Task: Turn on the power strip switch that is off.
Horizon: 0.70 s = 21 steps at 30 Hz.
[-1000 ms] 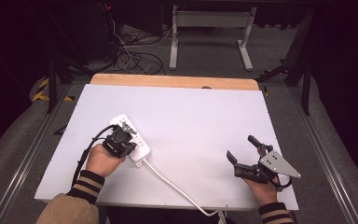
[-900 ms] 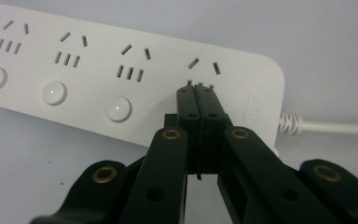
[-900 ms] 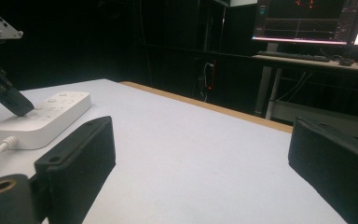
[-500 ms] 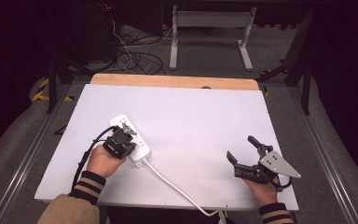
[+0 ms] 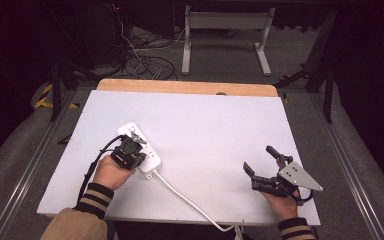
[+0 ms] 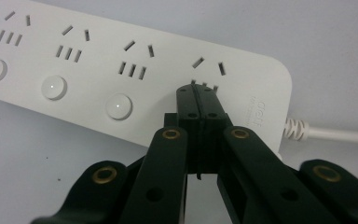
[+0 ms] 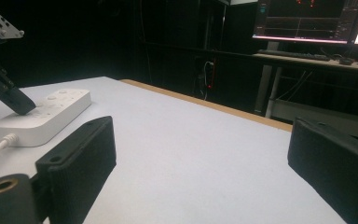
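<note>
A white power strip (image 5: 149,156) lies on the left half of the white table (image 5: 210,125). Its cord (image 5: 185,197) runs off the front edge. My left gripper (image 5: 137,150) is shut with nothing held. Its closed tips (image 6: 198,91) press down on the power strip (image 6: 98,60) at the socket nearest the cord end, where a round switch would sit in line with the other switches (image 6: 119,106). My right gripper (image 5: 262,162) rests open near the front right of the table, well away from the strip. Between its spread fingers (image 7: 79,158) there is only bare table.
From the right gripper view, the power strip (image 7: 51,114) sits at the far left with the left gripper's tip (image 7: 14,100) on it. A wooden strip (image 5: 185,87) edges the table's far side. Beyond are floor cables (image 5: 145,62), a metal stand (image 5: 225,30) and monitors (image 7: 307,21).
</note>
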Motion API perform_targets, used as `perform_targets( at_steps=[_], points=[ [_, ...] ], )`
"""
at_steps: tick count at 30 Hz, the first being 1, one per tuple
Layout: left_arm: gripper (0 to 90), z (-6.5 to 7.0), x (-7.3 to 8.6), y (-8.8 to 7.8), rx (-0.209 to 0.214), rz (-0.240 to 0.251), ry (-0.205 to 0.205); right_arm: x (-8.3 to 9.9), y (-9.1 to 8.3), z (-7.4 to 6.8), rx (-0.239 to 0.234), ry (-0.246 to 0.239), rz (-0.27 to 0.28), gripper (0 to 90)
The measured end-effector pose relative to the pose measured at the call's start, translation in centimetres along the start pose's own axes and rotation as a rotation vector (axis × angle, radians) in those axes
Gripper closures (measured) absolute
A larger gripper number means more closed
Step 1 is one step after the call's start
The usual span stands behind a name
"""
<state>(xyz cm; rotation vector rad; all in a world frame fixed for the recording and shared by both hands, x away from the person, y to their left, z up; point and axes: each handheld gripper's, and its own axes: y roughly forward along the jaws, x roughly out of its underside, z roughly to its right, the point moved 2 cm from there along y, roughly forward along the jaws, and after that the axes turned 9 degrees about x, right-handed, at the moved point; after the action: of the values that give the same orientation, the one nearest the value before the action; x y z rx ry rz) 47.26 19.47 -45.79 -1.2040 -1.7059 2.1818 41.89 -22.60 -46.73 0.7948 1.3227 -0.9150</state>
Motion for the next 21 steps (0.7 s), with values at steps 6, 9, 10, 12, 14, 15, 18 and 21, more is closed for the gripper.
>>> perform_targets(
  at_steps=[6,9,10,12,14,15,18,21],
  points=[
    [90.0,-0.06,0.12,-0.07,0.013,-0.003,-0.004,-0.03,-0.07,0.04,0.0,-0.001,0.002,8.3],
    [90.0,0.08,0.12,0.03,0.002,-0.009,-0.001,-0.08,-0.11,-0.02,-0.002,0.002,0.005,8.4],
    [90.0,0.05,0.13,0.01,0.005,-0.008,-0.007,-0.08,-0.11,-0.02,-0.002,0.002,0.005,8.4],
    [90.0,0.06,0.17,0.03,0.004,-0.004,-0.005,-0.07,-0.1,-0.04,-0.003,-0.001,0.004,8.3],
    [90.0,0.07,0.17,0.04,0.002,-0.005,0.0,-0.08,-0.09,-0.04,-0.003,0.0,0.003,8.3],
    [90.0,0.05,0.19,0.05,0.008,-0.001,-0.007,-0.11,-0.11,-0.01,-0.001,0.0,0.007,8.4],
    [90.0,-0.14,0.26,-0.01,0.018,0.003,-0.008,-0.1,-0.11,-0.01,0.0,-0.002,0.006,8.4],
    [90.0,0.01,0.26,0.03,0.011,0.004,-0.005,-0.07,-0.08,-0.07,-0.004,-0.001,0.003,8.4]
  ],
)
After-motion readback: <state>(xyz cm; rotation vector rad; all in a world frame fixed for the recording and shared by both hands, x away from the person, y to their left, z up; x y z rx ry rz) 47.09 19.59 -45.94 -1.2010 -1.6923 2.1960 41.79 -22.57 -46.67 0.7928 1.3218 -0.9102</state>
